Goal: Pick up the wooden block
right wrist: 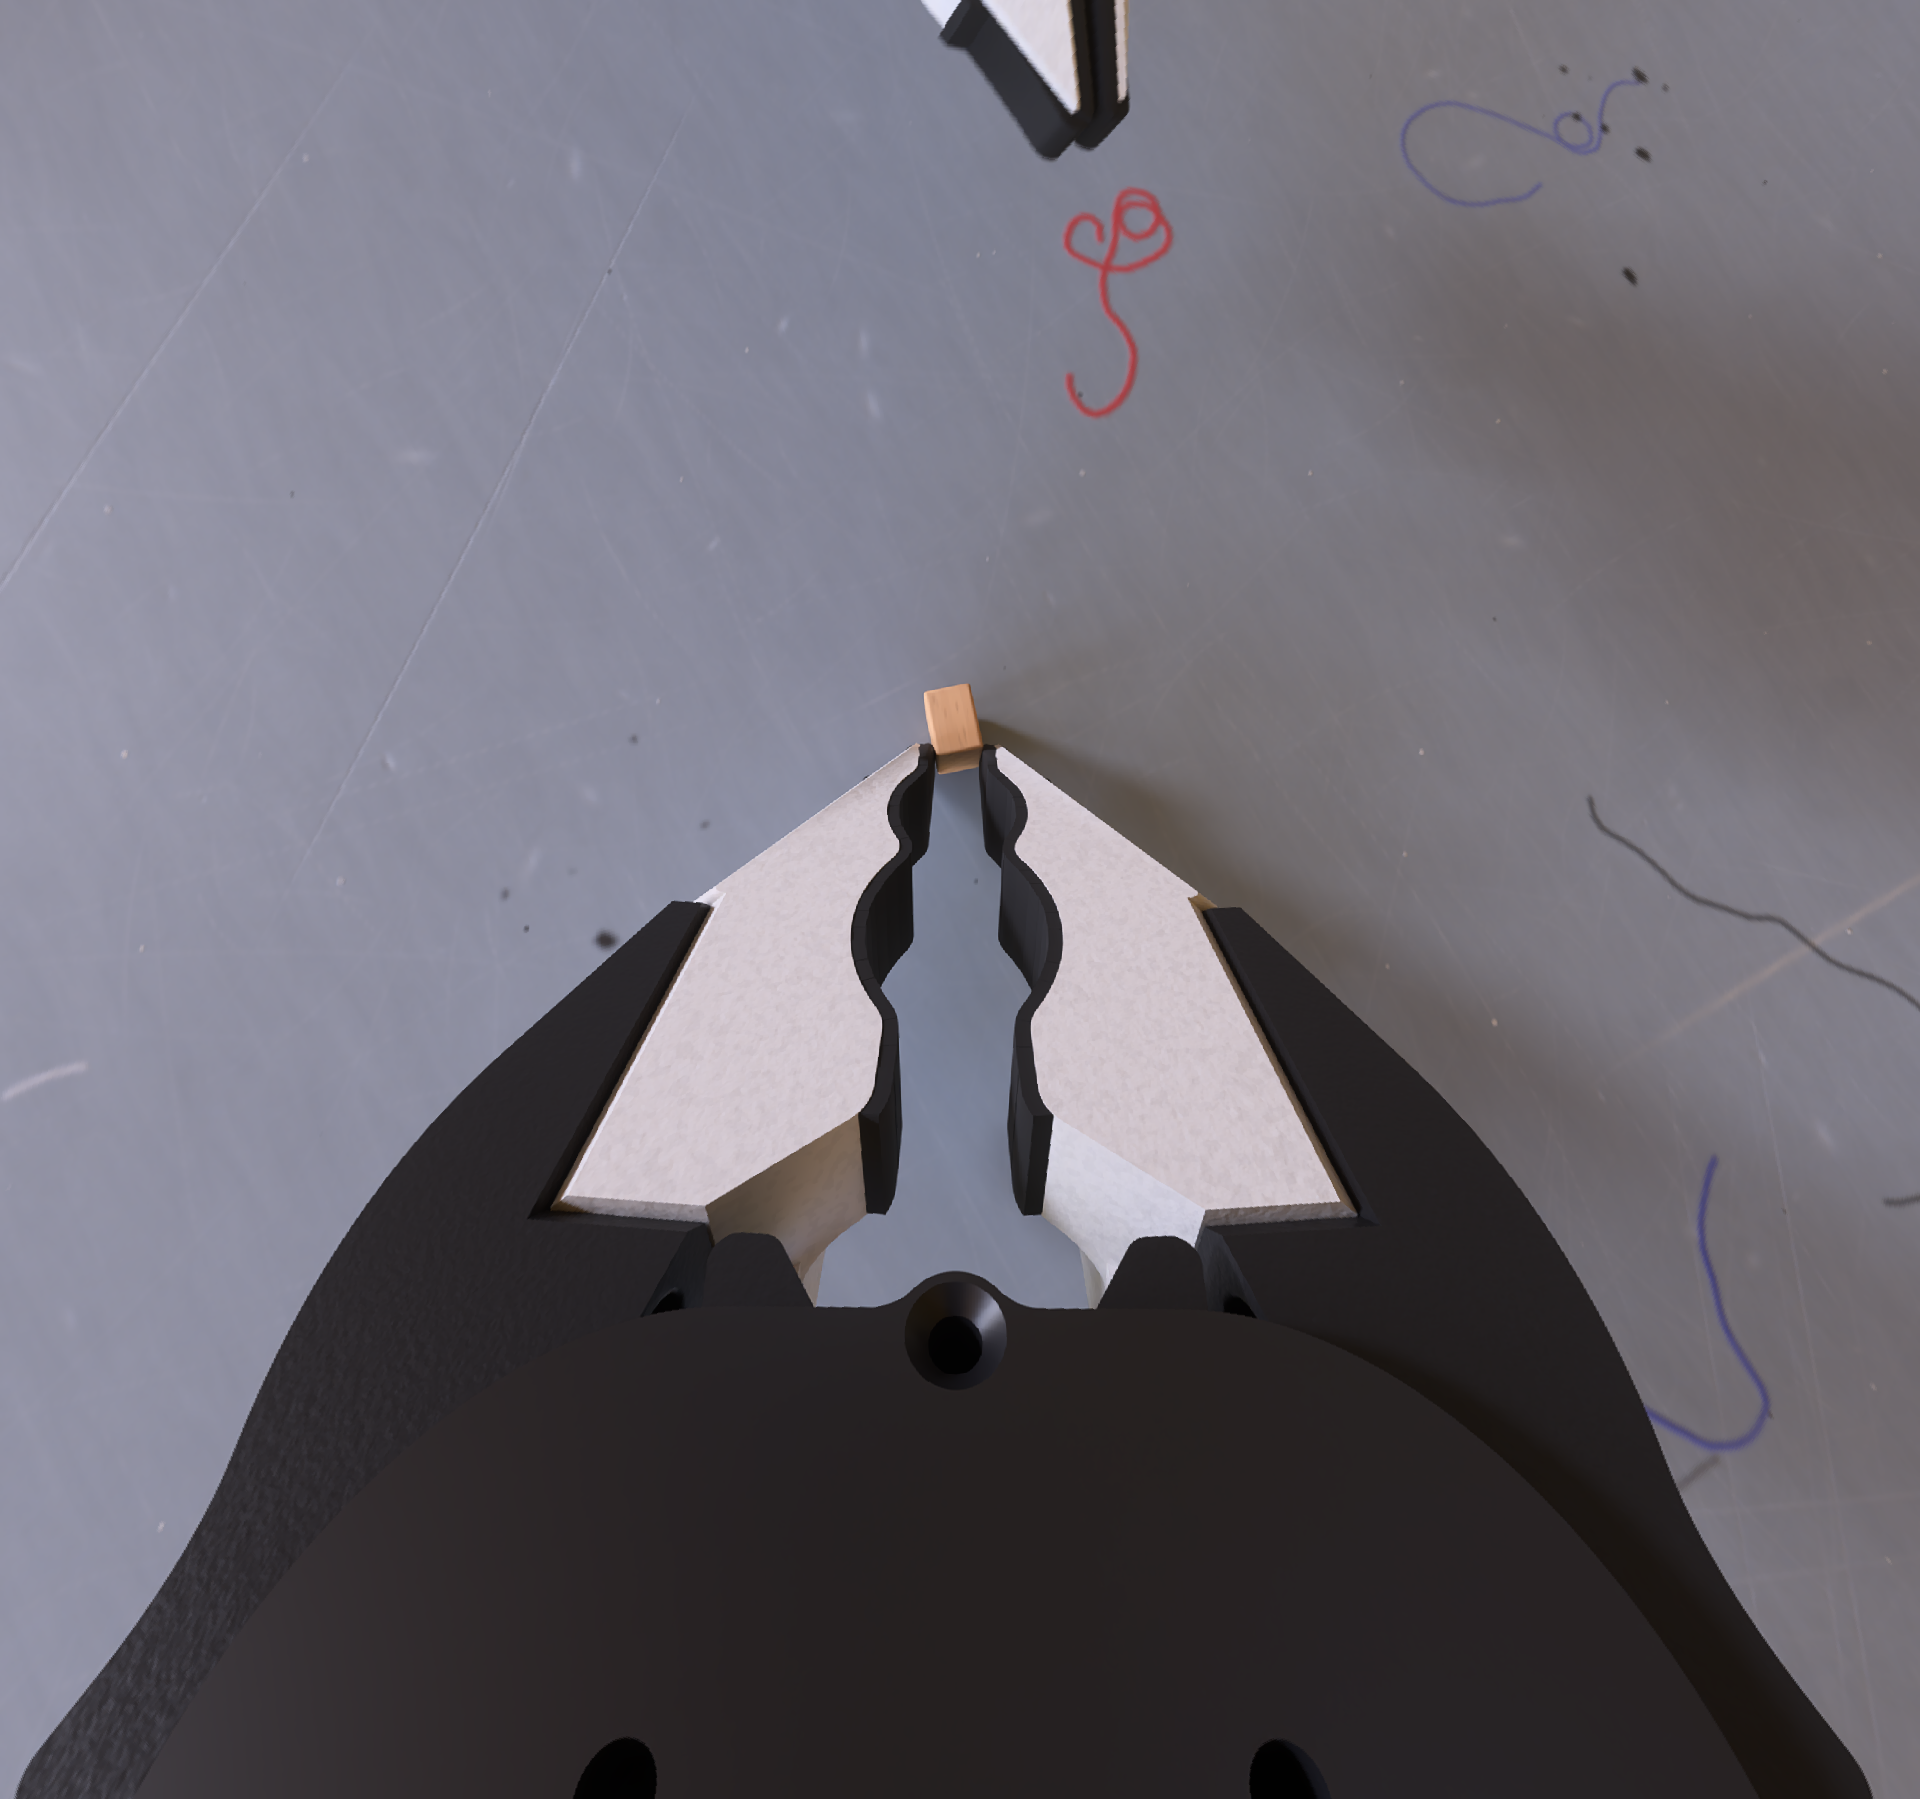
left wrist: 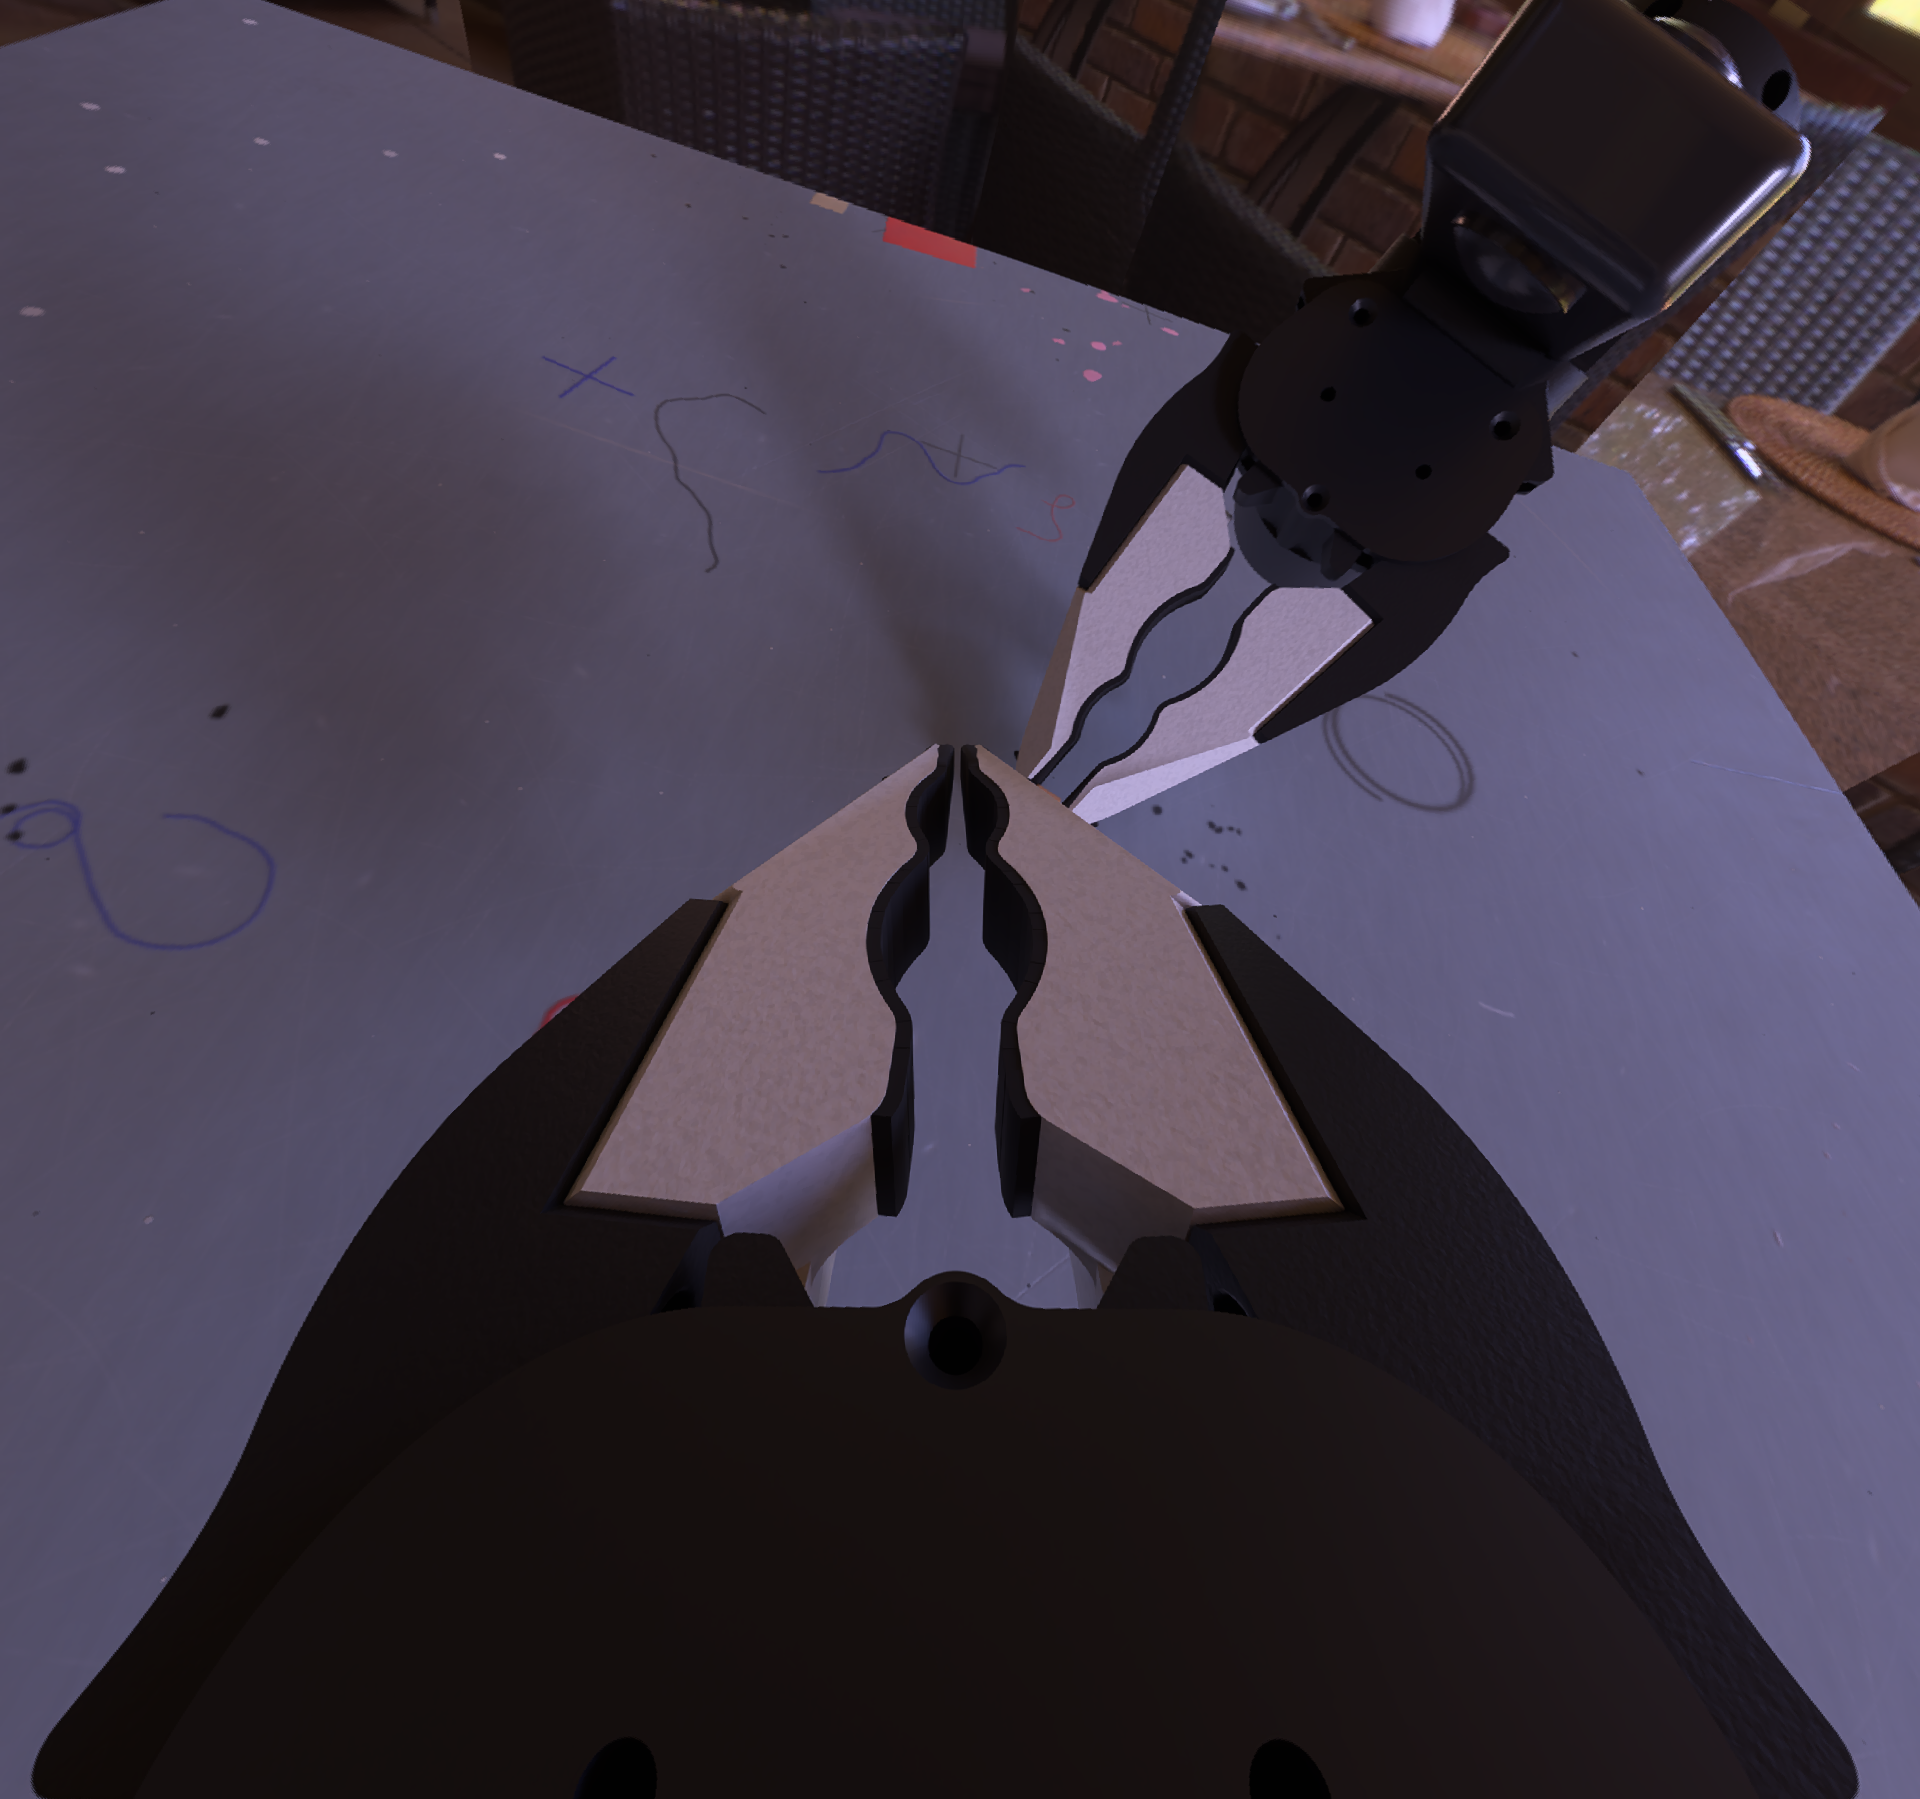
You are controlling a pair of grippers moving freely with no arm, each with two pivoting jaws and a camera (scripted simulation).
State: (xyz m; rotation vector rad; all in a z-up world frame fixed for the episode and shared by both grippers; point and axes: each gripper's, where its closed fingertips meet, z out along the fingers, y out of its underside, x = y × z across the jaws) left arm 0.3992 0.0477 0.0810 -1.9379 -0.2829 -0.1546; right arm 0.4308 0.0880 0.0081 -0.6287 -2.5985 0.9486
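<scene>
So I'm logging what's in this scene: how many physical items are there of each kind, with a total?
Small tan wooden block, between the right gripper's fingertips: 1
Black two-finger grippers with pale pads: 2 (left gripper, right gripper)
Scuffed grey table with pen scribbles: 1
Total: 4

Wicker chairs (left wrist: 790, 87) behind grey table (left wrist: 364, 554)

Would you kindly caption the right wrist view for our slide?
Right tool pinching a small tan wooden block at its fingertips above the scribbled grey table.
</scene>
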